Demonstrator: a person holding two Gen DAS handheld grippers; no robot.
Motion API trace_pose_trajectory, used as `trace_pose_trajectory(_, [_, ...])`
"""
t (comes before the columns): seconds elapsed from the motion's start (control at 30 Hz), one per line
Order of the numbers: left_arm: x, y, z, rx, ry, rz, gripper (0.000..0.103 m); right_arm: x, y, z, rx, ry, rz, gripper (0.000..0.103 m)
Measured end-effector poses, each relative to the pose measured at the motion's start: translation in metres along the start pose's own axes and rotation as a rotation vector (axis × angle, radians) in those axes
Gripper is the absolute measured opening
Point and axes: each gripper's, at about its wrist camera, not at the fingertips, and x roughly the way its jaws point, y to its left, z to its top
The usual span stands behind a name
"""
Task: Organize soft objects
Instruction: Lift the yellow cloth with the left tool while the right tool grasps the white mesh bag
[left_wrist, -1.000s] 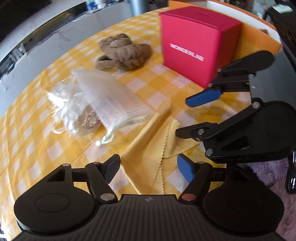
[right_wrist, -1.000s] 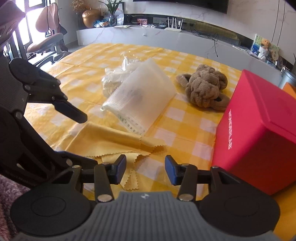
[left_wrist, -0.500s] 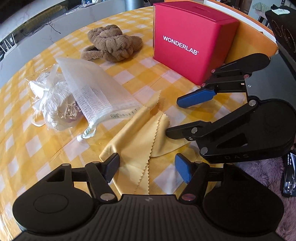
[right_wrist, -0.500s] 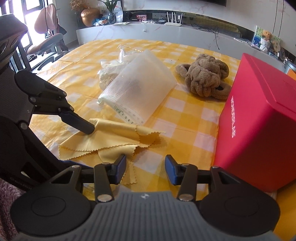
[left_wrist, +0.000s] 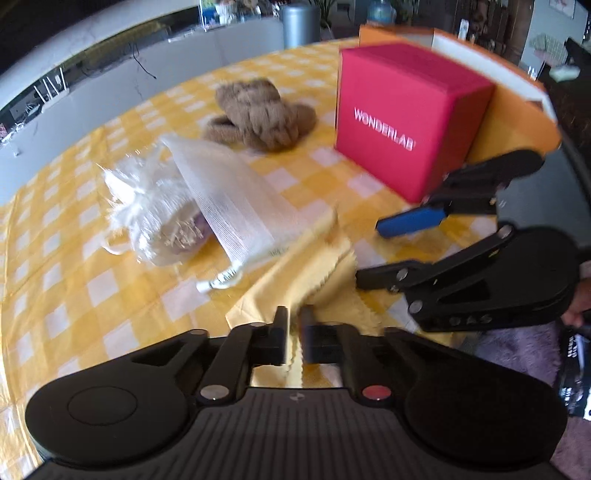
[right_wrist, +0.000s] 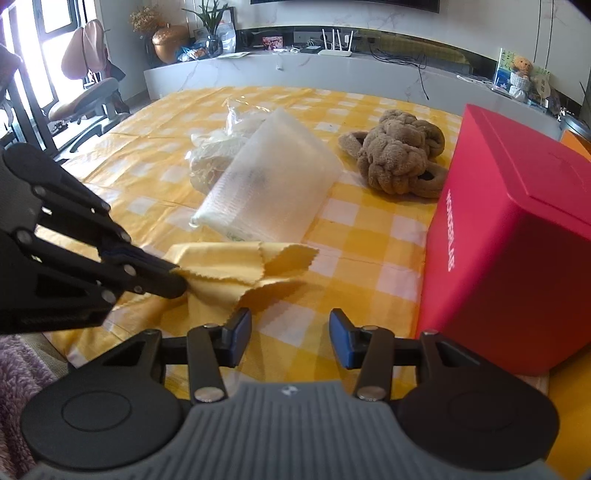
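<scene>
Left gripper (left_wrist: 293, 338), jaws just closed, pinches the near edge of the yellow cloth (left_wrist: 314, 266) at 6 o'clock on the checked table (left_wrist: 74, 258). Right gripper (right_wrist: 290, 332), at 3 o'clock of the left, hovers with jaws apart, grasping nothing. Beyond the cloth: mesh bag (left_wrist: 236, 206) at 11 o'clock, brown plush (left_wrist: 262, 114) at 12, red box (left_wrist: 402, 118) at 1.

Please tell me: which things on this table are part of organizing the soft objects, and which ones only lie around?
Part of the job:
- yellow cloth, pinched by the left gripper, which has just been closing
- brown plush toy
- white mesh bag
- red box, perhaps the container

Just lying about:
- router
- office chair
- copper pot
</scene>
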Motion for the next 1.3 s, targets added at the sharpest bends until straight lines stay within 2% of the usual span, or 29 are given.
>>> trace_pose_trajectory(0.03, [-0.003, 0.001, 0.0, 0.003, -0.003, 0.005, 0.053, 0.0, 0.001, 0.0, -0.002, -0.003, 0.007, 0.047])
trace_pose_trajectory(0.07, [-0.005, 0.001, 0.0, 0.011, -0.011, 0.02, 0.079, 0.0, 0.002, 0.001, -0.007, -0.007, 0.011, 0.047])
trace_pose_trajectory(0.1, [-0.006, 0.001, 0.0, 0.022, -0.019, 0.037, 0.085, 0.0, 0.003, 0.001, -0.013, -0.01, 0.014, 0.047])
trace_pose_trajectory(0.27, [0.006, 0.002, 0.004, 0.103, -0.002, 0.058, 0.085, 0.004, 0.004, 0.001, -0.016, -0.007, 0.017, 0.047])
trace_pose_trajectory(0.33, [0.015, 0.003, 0.004, 0.13, 0.008, 0.045, 0.085, 0.006, 0.002, 0.002, -0.006, -0.006, 0.02, 0.047])
trace_pose_trajectory(0.43, [0.026, 0.005, 0.003, 0.115, 0.017, -0.004, 0.085, 0.008, -0.001, 0.002, 0.002, -0.001, 0.025, 0.047])
trace_pose_trajectory(0.63, [0.029, 0.001, -0.001, 0.079, 0.019, -0.039, 0.074, 0.01, -0.002, 0.002, -0.012, -0.007, 0.014, 0.043])
trace_pose_trajectory(0.73, [0.028, -0.001, 0.001, 0.037, 0.024, -0.03, 0.056, 0.01, -0.003, 0.003, 0.001, -0.008, 0.015, 0.042])
trace_pose_trajectory(0.8, [0.028, -0.003, 0.004, 0.008, 0.028, -0.025, 0.039, 0.01, -0.003, 0.003, -0.003, -0.008, 0.012, 0.041])
trace_pose_trajectory(0.97, [0.026, -0.014, 0.005, 0.033, 0.028, -0.009, 0.019, 0.009, -0.001, 0.001, -0.013, -0.012, 0.0, 0.039])
trace_pose_trajectory(1.03, [0.025, -0.017, 0.005, 0.04, 0.026, 0.012, 0.006, 0.009, -0.001, 0.001, -0.012, -0.013, 0.0, 0.04])
trace_pose_trajectory(1.07, [0.025, -0.018, 0.005, 0.043, 0.024, 0.029, 0.002, 0.009, -0.001, 0.001, -0.012, -0.013, 0.003, 0.041])
trace_pose_trajectory(1.17, [0.019, -0.019, 0.005, 0.041, 0.007, 0.032, 0.002, 0.008, 0.001, 0.0, -0.022, -0.013, 0.003, 0.041])
trace_pose_trajectory(1.3, [0.004, -0.012, 0.008, -0.016, -0.009, 0.027, 0.002, 0.007, 0.001, 0.0, -0.017, -0.011, 0.01, 0.041])
